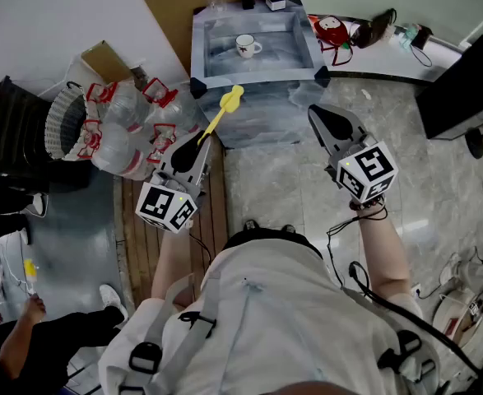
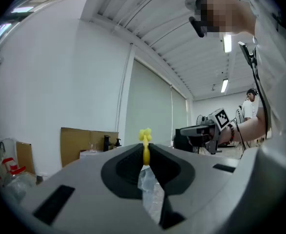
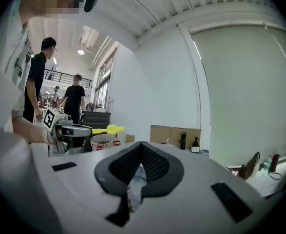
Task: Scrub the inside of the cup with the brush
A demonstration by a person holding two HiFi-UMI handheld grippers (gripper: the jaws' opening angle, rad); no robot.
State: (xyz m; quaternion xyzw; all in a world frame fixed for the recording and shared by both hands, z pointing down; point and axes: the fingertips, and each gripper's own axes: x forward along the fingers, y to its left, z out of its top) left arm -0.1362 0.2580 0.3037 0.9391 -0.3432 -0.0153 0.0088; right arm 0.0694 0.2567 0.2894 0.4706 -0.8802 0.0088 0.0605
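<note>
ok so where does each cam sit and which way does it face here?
Head view: on the person's head, facing steeply down at the sink holding the cup; torso, left gripper and right gripper show.
Left gripper view: on the left gripper, looking along jaws shut on the brush; right gripper at right.
Right gripper view: on the right gripper, along empty shut jaws; left gripper at left.
Shared: all three show the brush.

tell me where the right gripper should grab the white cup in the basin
Probably the handle of the cup: it stands upright in the basin with the handle sticking on the side of the right gripper, so coming from the right leaves the mouth free for the brush.
</note>
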